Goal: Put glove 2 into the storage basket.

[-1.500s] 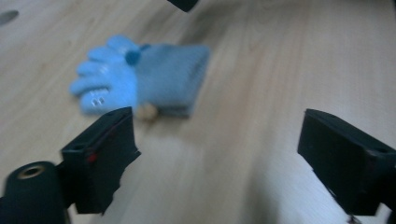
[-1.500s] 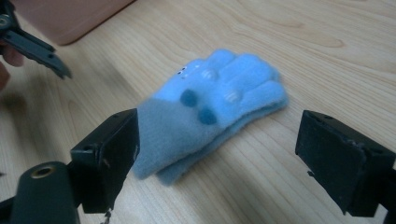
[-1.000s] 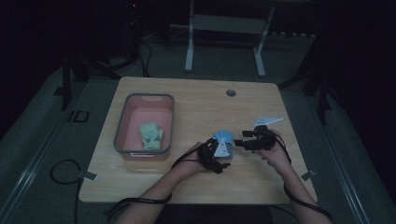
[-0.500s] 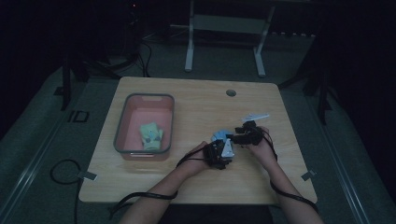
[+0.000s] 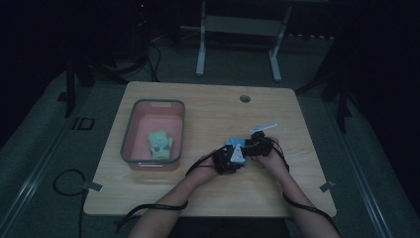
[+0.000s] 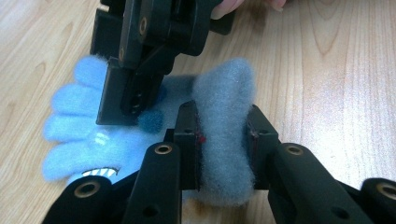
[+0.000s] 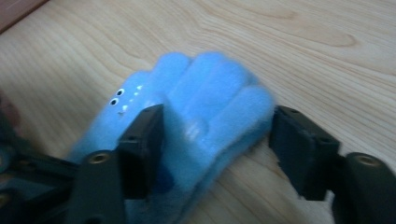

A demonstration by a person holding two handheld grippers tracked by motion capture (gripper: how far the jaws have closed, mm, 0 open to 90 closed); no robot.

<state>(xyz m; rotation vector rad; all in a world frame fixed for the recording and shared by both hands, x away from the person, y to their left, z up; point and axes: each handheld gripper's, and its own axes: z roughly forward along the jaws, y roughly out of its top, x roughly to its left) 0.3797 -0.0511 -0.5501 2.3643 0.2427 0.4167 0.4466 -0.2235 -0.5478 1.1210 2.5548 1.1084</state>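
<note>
Left gripper view: left gripper [image 6: 223, 140] clamps the glove's [image 6: 93, 135] cuff; at eleven o'clock, right gripper [image 7: 217, 144], half-open and closing, straddles its fingers.

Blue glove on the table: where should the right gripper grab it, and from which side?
Take the finger end. The blue glove lies flat on the table, and the left gripper is clamped on the bunched grey cuff, so the fingers are free. Come from the fingertip side, straddling the width; the right gripper sits that way, closing, far pad not yet touching.
</note>
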